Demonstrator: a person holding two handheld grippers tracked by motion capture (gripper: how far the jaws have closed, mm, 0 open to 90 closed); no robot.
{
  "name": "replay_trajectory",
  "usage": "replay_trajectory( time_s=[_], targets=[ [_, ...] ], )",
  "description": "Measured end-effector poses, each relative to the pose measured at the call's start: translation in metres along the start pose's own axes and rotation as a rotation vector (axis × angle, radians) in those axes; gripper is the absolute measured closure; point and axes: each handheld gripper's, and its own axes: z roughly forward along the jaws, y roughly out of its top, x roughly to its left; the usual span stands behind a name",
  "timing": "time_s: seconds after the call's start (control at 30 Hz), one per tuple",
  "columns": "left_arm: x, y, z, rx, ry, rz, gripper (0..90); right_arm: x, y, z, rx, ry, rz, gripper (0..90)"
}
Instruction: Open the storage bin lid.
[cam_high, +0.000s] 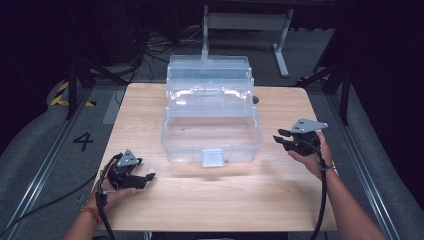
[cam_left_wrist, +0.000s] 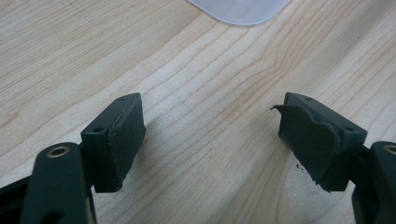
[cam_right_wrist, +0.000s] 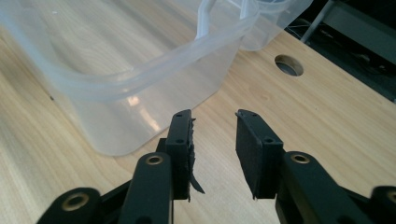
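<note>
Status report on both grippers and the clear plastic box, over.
Left gripper open, empty, low over the table. Right gripper partly open, empty, beside the clear plastic box. Box open, looks empty. Nothing in the way.

Bright overhead light on the table, dark surroundings, soft focus throughout.

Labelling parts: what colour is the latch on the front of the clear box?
Pale grey latch, on the clear box; it shows best in the high view.
</note>
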Motion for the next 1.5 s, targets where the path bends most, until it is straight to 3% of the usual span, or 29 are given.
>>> replay_trajectory(
  time_s=[0.4,0.83,0.93,1.03,1.13,1.23,1.5],
  targets=[
    [0.000,0.001,0.001,0.002,-0.002,-0.003,22.1,0.006,-0.039,-0.016,0.040,0.018,0.049,50.8],
    [0.000,0.001,0.001,0.002,-0.001,-0.004,22.0,0.017,-0.089,-0.031,0.087,-0.010,0.066,35.3],
    [0.000,0.001,0.001,0.003,0.000,-0.002,22.0,0.020,-0.101,-0.033,0.107,-0.032,0.083,33.1],
    [0.000,0.001,0.001,0.003,-0.001,-0.002,22.0,0.022,-0.114,-0.036,0.115,-0.012,0.120,31.6],
    [0.000,0.001,0.001,0.002,0.000,-0.004,22.0,0.024,-0.121,-0.038,0.125,-0.019,0.127,28.9],
    [0.000,0.001,0.001,0.003,-0.001,-0.003,22.0,0.026,-0.133,-0.045,0.088,-0.010,0.200,25.0],
    [0.000,0.001,0.000,0.002,0.004,-0.004,21.9,0.023,-0.136,-0.046,0.100,0.030,0.235,21.7]
  ],
)
